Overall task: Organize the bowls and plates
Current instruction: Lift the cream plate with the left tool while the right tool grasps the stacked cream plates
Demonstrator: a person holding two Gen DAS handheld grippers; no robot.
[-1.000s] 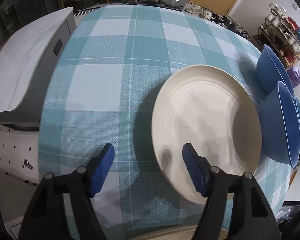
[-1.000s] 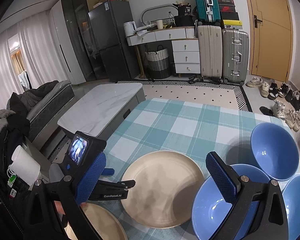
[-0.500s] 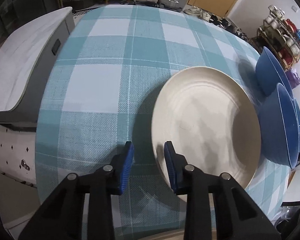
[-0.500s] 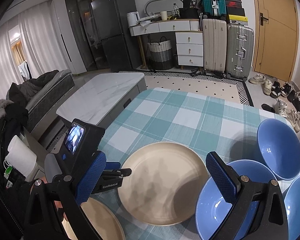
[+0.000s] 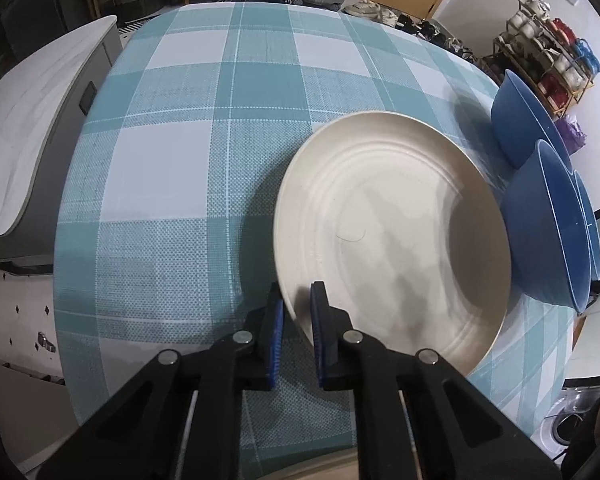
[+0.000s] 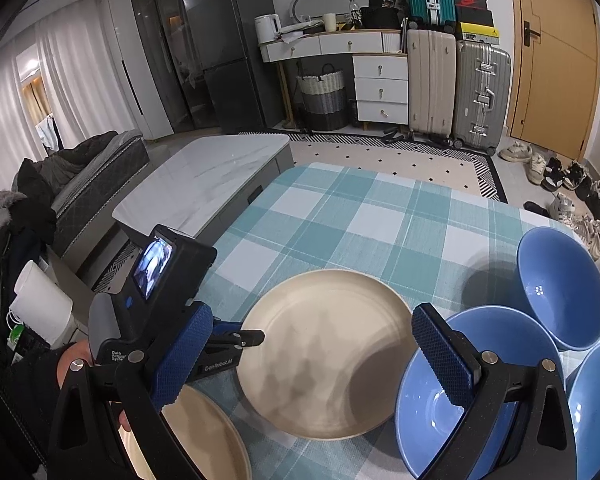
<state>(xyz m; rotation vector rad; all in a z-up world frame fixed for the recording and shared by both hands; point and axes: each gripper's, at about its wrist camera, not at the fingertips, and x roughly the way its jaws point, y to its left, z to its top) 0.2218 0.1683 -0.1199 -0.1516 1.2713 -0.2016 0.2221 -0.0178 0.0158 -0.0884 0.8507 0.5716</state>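
A cream plate (image 5: pixel 392 232) lies on the checked tablecloth, also seen in the right wrist view (image 6: pixel 324 352). My left gripper (image 5: pixel 296 320) is shut on the plate's near left rim; it shows from the side in the right wrist view (image 6: pixel 252 336). A second cream plate (image 6: pixel 204 444) lies at the near left. Three blue bowls stand to the right: one far (image 6: pixel 556 284), one near (image 6: pixel 452 400), one at the right edge (image 6: pixel 596 404). My right gripper (image 6: pixel 312 356) is open and empty, above the plate and the near bowl.
The teal and white checked table (image 5: pixel 220 160) extends far and left of the plate. A white low table (image 6: pixel 204 176) stands beyond its left edge. Suitcases (image 6: pixel 456 92), drawers and a fridge line the far wall. Shoes lie on the floor at right.
My left gripper went from wide open to shut on the plate's rim. The right gripper stayed open and shifted only slightly.
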